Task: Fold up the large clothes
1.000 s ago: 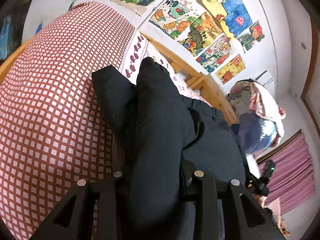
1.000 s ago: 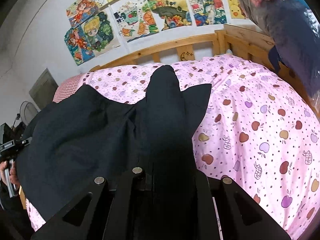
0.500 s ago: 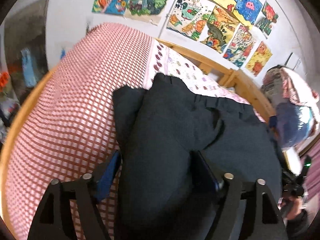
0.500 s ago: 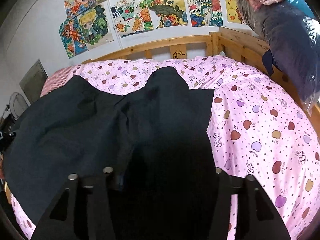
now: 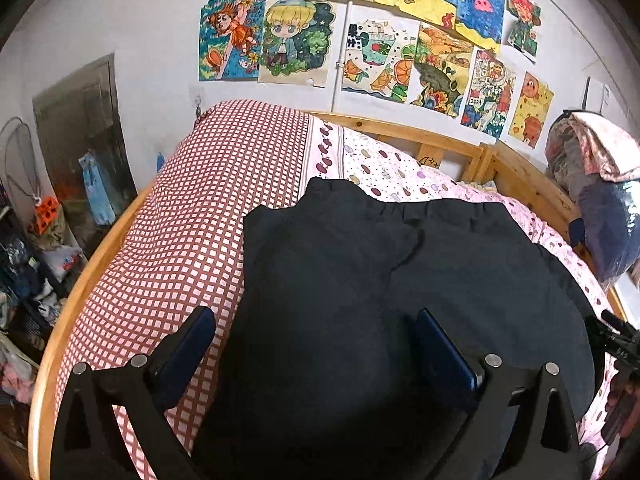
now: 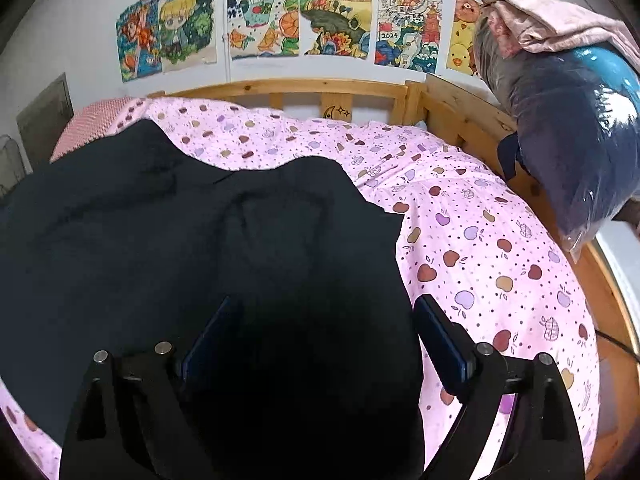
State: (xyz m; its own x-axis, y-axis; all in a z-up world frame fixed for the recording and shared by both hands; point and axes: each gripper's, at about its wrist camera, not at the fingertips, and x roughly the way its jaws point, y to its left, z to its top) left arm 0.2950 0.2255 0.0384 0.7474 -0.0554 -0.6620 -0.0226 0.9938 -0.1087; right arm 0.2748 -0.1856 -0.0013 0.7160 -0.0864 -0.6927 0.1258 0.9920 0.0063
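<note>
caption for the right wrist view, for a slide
Open right gripper over a dark garment spread on the pink apple-print bedsheet.

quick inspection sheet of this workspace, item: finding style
surface: bed with pink apple-print sheet; red checked cover over its left end
job's things: dark garment spread flat on the bed, gathered waistband toward the wall
clutter: bagged bedding piled on the wooden frame at right
grippers: left hand-held gripper open, fingers either side of the garment's near edge; right hand-held gripper open, likewise over the cloth
cables: a thin dark lead past the bed's right edge
surroundings: drawings taped on the white wall; shelves of oddments at far left
</note>
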